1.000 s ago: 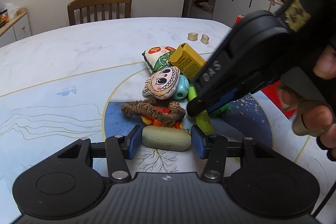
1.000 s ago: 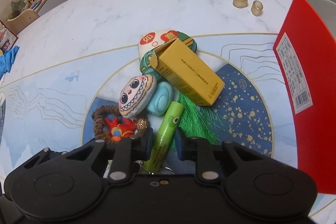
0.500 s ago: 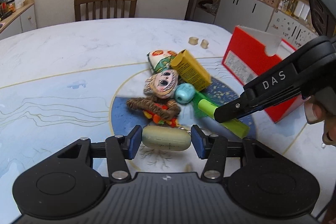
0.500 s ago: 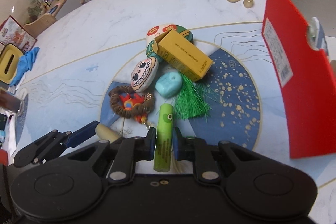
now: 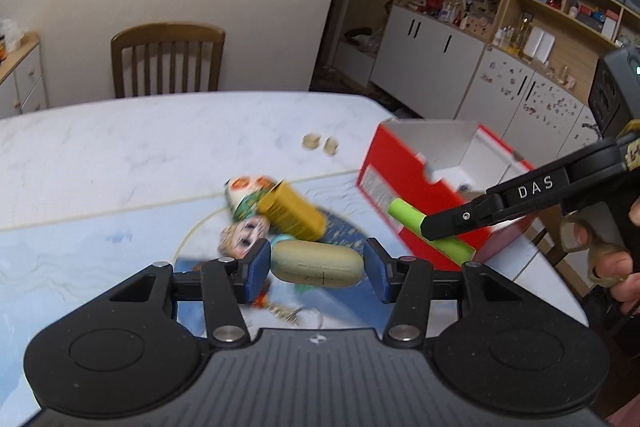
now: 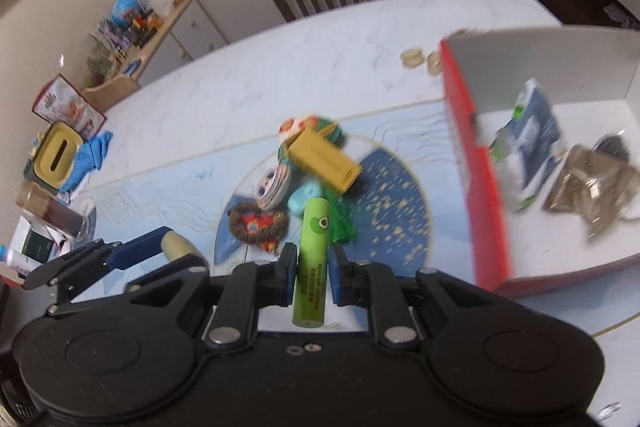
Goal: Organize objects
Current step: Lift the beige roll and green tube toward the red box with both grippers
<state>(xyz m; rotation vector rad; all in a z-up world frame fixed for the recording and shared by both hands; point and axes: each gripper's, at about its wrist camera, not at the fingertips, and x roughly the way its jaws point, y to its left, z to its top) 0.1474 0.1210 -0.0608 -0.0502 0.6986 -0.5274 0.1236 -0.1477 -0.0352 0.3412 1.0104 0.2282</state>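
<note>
My left gripper (image 5: 316, 264) is shut on a pale beige capsule-shaped object (image 5: 317, 263), held crosswise above the table. My right gripper (image 6: 313, 275) is shut on a lime-green tube (image 6: 313, 259), which points forward between the pads. That tube (image 5: 428, 231) also shows in the left wrist view, in front of the red box (image 5: 404, 183). A pile stays on the table: a yellow carton (image 6: 325, 157), a skull-face plush (image 6: 274, 186), a turquoise piece (image 6: 305, 198), a brown woven ring charm (image 6: 256, 225) and a green tassel (image 6: 342, 223). The left gripper (image 6: 160, 247) with its capsule shows at the lower left of the right wrist view.
The open red box (image 6: 484, 187) with a white inside holds a blue-white packet (image 6: 532, 135) and a clear bag (image 6: 592, 187). Two small beige rings (image 6: 420, 59) lie behind it. A wooden chair (image 5: 168, 59) stands at the far edge. Clutter (image 6: 60, 163) sits at the table's left.
Both grippers have risen with their loads. The right gripper carried the green tube off the pile toward the red box. The left gripper lifted the capsule clear of the table.
</note>
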